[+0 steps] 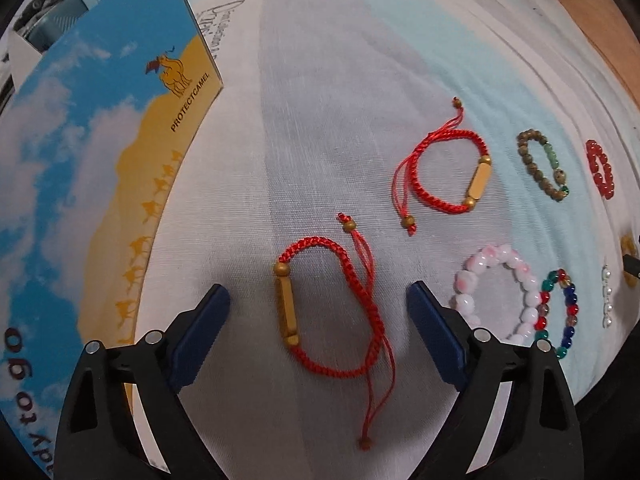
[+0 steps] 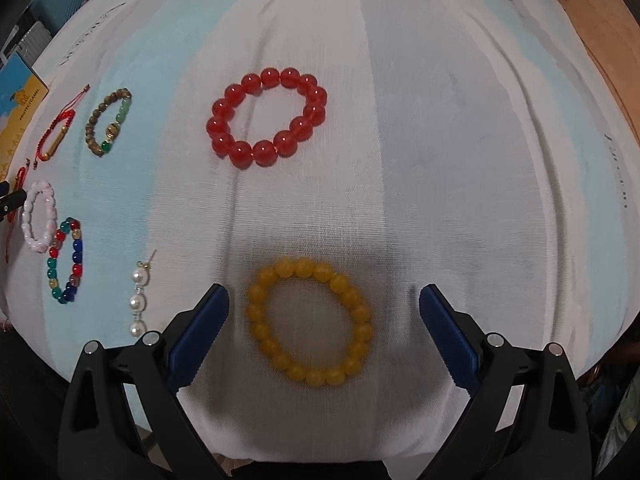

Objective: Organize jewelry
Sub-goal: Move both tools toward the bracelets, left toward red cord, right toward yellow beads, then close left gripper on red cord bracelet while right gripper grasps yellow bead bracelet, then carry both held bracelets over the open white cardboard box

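Note:
My left gripper (image 1: 318, 304) is open, its jaws straddling a red braided cord bracelet (image 1: 328, 312) with a gold bar that lies flat on the cloth. A second red cord bracelet (image 1: 444, 172) lies beyond it. My right gripper (image 2: 324, 306) is open, its jaws either side of a yellow bead bracelet (image 2: 310, 322) on the cloth. A red bead bracelet (image 2: 266, 116) lies farther ahead. Neither gripper holds anything.
A blue and yellow box (image 1: 88, 184) lies at the left. Also on the white-blue cloth (image 2: 440, 160) are a brown-green bead bracelet (image 1: 542, 170), a pink-white bracelet (image 1: 496, 292), a multicoloured bracelet (image 1: 560, 312) and a pearl earring (image 2: 138, 300). Wooden floor (image 2: 600, 12) shows at the right.

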The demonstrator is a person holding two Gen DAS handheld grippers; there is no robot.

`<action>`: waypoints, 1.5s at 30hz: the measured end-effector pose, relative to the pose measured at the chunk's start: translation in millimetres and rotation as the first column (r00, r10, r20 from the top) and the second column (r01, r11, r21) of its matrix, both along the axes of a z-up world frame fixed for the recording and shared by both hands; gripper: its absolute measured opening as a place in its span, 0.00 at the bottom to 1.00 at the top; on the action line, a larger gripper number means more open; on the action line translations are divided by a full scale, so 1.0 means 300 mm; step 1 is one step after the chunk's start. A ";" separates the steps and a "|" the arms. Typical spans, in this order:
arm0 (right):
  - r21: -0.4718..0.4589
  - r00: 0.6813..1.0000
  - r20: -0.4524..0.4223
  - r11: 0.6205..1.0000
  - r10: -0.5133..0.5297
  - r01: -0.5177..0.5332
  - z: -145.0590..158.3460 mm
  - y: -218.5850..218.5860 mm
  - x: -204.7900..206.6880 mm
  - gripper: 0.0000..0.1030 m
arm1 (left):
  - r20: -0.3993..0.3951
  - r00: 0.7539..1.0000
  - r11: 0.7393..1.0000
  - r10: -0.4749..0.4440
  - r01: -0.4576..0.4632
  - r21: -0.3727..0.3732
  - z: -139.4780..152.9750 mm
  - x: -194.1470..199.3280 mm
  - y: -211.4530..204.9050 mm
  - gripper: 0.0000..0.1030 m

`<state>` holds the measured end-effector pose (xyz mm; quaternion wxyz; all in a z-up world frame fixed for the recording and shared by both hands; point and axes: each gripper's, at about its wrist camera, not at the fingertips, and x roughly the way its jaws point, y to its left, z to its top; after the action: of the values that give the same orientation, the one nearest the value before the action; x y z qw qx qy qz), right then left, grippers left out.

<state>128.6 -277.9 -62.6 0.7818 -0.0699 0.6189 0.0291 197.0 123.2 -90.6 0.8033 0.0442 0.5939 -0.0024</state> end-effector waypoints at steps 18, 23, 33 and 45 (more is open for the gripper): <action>0.080 0.999 -0.035 0.996 -0.023 0.026 -0.060 -0.109 0.101 0.78 | 0.000 0.999 0.998 -0.032 0.032 -0.052 0.040 -0.024 -0.058 0.45; 0.083 0.999 -0.036 0.996 -0.027 0.030 -0.036 -0.132 0.107 0.60 | -0.006 0.999 0.998 -0.041 0.041 -0.049 0.048 -0.049 -0.080 0.30; 0.102 0.998 -0.032 0.993 -0.058 0.061 0.022 -0.195 0.121 0.16 | 0.008 0.999 0.997 -0.038 0.038 -0.063 0.091 -0.112 -0.126 0.09; 0.126 0.997 0.005 0.989 -0.080 0.079 0.128 -0.228 0.072 0.10 | 0.051 0.998 0.997 -0.042 0.046 -0.069 0.227 -0.209 -0.179 0.09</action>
<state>150.2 -346.3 -24.1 0.7884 0.0040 0.6141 0.0364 134.3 69.5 -22.6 0.8187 0.0292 0.5721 -0.0399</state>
